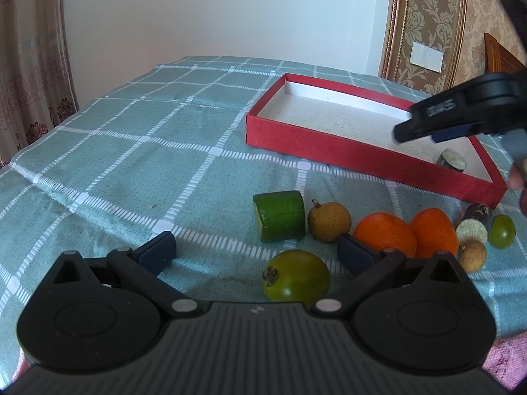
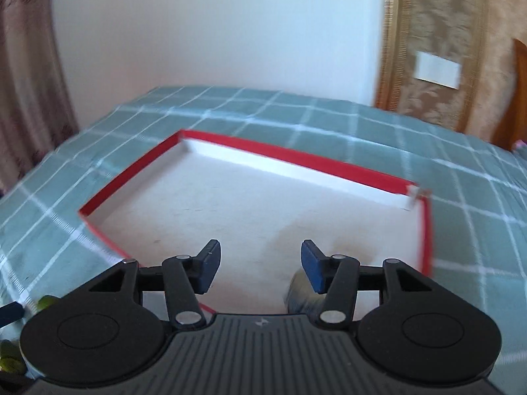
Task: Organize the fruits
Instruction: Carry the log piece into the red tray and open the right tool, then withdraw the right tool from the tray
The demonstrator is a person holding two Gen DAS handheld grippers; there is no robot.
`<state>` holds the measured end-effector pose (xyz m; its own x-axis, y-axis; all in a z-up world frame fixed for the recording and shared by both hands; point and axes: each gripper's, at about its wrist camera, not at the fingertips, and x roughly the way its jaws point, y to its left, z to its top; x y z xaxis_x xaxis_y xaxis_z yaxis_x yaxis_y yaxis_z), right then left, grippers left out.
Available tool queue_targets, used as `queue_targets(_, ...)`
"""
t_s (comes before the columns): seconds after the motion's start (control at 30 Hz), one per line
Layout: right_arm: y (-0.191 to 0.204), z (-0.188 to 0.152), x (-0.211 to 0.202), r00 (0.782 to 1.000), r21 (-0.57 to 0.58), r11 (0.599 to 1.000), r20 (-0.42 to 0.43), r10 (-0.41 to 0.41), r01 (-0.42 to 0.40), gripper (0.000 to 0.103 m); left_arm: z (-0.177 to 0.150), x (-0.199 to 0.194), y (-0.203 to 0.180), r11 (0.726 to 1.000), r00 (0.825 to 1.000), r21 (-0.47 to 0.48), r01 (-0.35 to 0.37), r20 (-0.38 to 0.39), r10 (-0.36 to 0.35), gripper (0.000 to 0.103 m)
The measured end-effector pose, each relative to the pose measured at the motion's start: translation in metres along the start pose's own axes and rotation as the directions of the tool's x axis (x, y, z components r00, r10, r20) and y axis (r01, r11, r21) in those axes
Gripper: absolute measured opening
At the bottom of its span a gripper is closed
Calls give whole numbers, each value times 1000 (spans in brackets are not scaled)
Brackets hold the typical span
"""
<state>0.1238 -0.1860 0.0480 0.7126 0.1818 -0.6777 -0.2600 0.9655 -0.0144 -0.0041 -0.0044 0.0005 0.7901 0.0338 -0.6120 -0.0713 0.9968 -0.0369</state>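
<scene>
In the left wrist view, fruits lie on the checked cloth in front of a red box [image 1: 329,146]: a green cucumber piece [image 1: 280,216], a brown longan [image 1: 328,221], two oranges [image 1: 385,234] [image 1: 434,232], a green tomato [image 1: 296,276], a green grape [image 1: 501,231], a small round longan [image 1: 472,256] and a dark cane piece [image 1: 474,222]. A dark piece [image 1: 452,161] lies inside the box. My left gripper [image 1: 255,251] is open, low, with the tomato between its fingers. My right gripper [image 2: 260,263] is open and empty above the box floor [image 2: 230,204]; it also shows in the left wrist view [image 1: 438,118].
The table is covered by a teal checked cloth [image 1: 131,151]. A white wall and curtain [image 1: 29,65] stand behind and left. A patterned panel with a switch plate [image 1: 426,56] is at the right. Pink cloth [image 1: 504,358] lies at the near right edge.
</scene>
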Motion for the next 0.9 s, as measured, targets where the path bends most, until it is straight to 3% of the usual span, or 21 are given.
queue_targets(0.17,20,-7,11,992,-131,985,-48,-120,113,53,0,0,0,1000,1000,0,1,1,-1,103)
queue_targets(0.47,23,-22,-6,994,-163,986,-102,-41,24,53,1,1,-1,1000,1000,-2,2,1,-2,103)
queue_targets(0.63,0,-27,-46,996,4,999,77,-53,53,56,0,0,1,1000,1000,0,11,3,-11,103)
queue_targets(0.67,-10,-34,-60,992,74,997,120,-36,27,59,0,0,2,1000,1000,-10,16,7,-16,103)
queue_targets(0.73,-27,-55,-84,982,177,984,189,-21,-13,76,-1,-1,5,999,1000,-24,20,14,-20,103)
queue_targets(0.8,-39,-84,-104,967,246,969,242,-74,12,80,-1,-4,10,998,999,-58,28,36,-26,103)
queue_targets(0.9,-49,-124,-118,957,303,948,229,-175,101,80,-2,-11,16,995,997,-90,34,67,-28,103)
